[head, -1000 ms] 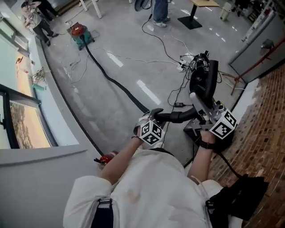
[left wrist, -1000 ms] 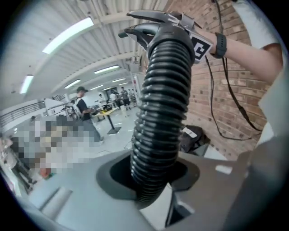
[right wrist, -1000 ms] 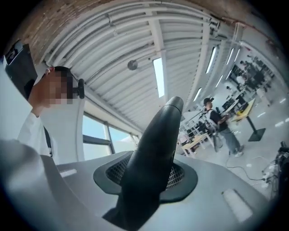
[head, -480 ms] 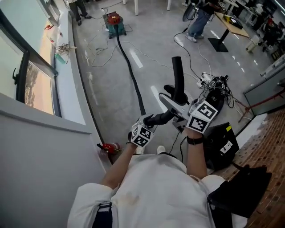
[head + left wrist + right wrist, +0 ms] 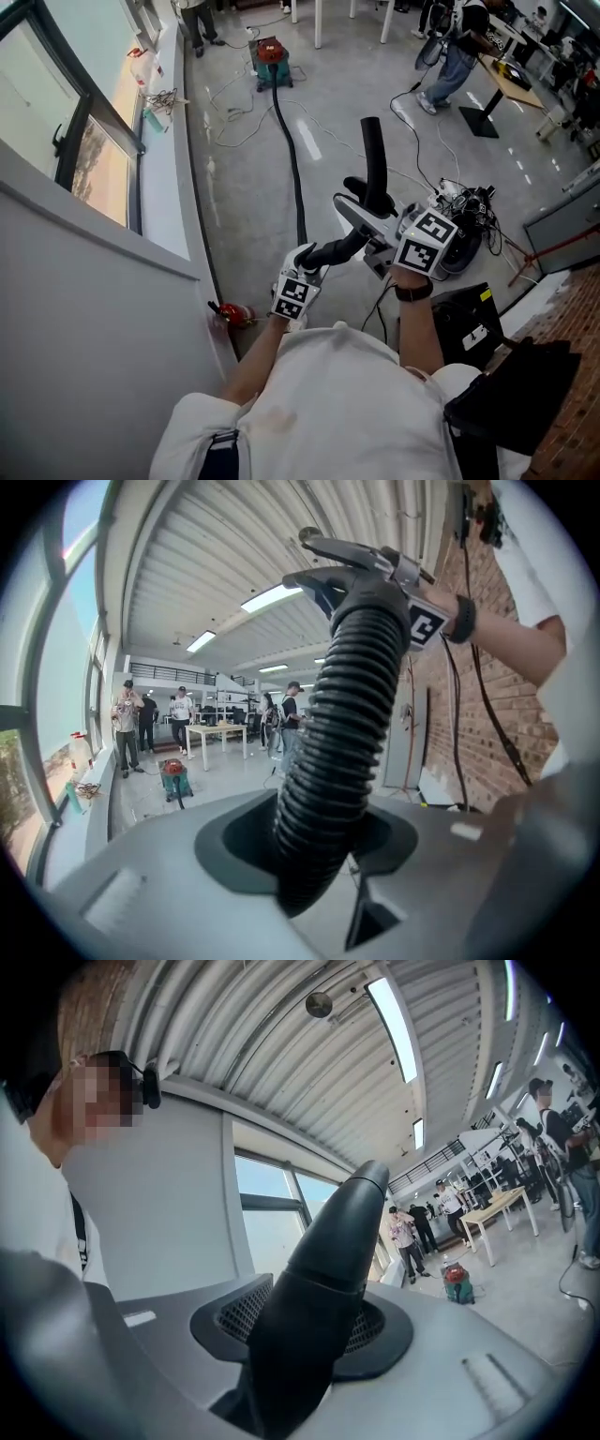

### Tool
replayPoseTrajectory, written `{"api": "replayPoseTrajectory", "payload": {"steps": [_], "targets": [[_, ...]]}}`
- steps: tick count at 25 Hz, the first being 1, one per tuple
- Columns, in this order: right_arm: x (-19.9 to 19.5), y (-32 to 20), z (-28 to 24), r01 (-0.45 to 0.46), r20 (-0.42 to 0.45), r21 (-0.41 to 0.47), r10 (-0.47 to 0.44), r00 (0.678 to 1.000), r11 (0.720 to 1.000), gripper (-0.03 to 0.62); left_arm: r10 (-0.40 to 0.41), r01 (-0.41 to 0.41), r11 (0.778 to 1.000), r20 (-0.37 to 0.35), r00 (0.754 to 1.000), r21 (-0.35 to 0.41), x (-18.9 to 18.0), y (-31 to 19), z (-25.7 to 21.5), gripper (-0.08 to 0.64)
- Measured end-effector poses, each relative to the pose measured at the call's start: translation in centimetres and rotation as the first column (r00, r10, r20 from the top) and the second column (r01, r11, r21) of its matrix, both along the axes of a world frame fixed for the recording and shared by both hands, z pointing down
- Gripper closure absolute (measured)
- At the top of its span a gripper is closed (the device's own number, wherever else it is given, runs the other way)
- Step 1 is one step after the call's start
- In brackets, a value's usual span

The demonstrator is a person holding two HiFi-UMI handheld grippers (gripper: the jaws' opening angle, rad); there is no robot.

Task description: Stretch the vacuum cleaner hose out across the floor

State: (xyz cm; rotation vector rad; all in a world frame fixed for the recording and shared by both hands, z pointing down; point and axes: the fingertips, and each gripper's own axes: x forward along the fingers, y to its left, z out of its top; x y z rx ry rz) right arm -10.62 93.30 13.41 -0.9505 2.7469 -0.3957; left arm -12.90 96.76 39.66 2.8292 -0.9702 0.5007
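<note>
**Black hose lifted at its near end, the rest lying along the floor**

Black and ribbed, the hose [image 5: 296, 183] runs in a nearly straight line over the grey concrete floor [image 5: 244, 187], from the vacuum cleaner [image 5: 270, 56] at the far end of the room to the person at the near end. It joins the red-and-green canister low at the front; what the canister holds cannot be seen.

Near the person the hose rises off the floor and passes through the left tongs [image 5: 315, 255]. In the left gripper view the ribbed hose [image 5: 342, 733] sits in the dark notch between the jaws of the left tongs [image 5: 309, 860], touching both pads while the jaws are opening.

Beyond that grip it curves into a smooth rigid end tube [image 5: 373, 159], which points up and away. The right tongs [image 5: 372, 217] are clamped on this tube. In the right gripper view the tube [image 5: 323, 1279] fills the gap between the ridged pads of the right tongs [image 5: 300, 1335].

A window wall [image 5: 103, 159] runs along the person's left, with a small red object [image 5: 234, 313] at its foot. To the right lie a tangle of cables [image 5: 466, 211] and a closed black case [image 5: 469, 323]. Further off a person [image 5: 454, 56] stands beside a table [image 5: 511, 82].
</note>
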Motion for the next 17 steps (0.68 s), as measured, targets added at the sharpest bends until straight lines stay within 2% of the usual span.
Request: {"api": "replayPoseTrajectory", "payload": {"steps": [6, 17], "targets": [[3.3, 0.7, -0.8, -0.013, 0.021, 0.029, 0.012, 1.0, 0.999, 0.408, -0.008, 0.009, 0.999, -0.021, 1.0, 0.032, 2.8, -0.1, -0.8, 0.373], [8.2, 1.9, 2.0, -0.059, -0.013, -0.019, 0.059, 0.998, 0.998, 0.41, 0.034, -0.032, 0.999, 0.035, 0.999, -0.042, 7.6, 2.2, 2.1, 0.37]]}}
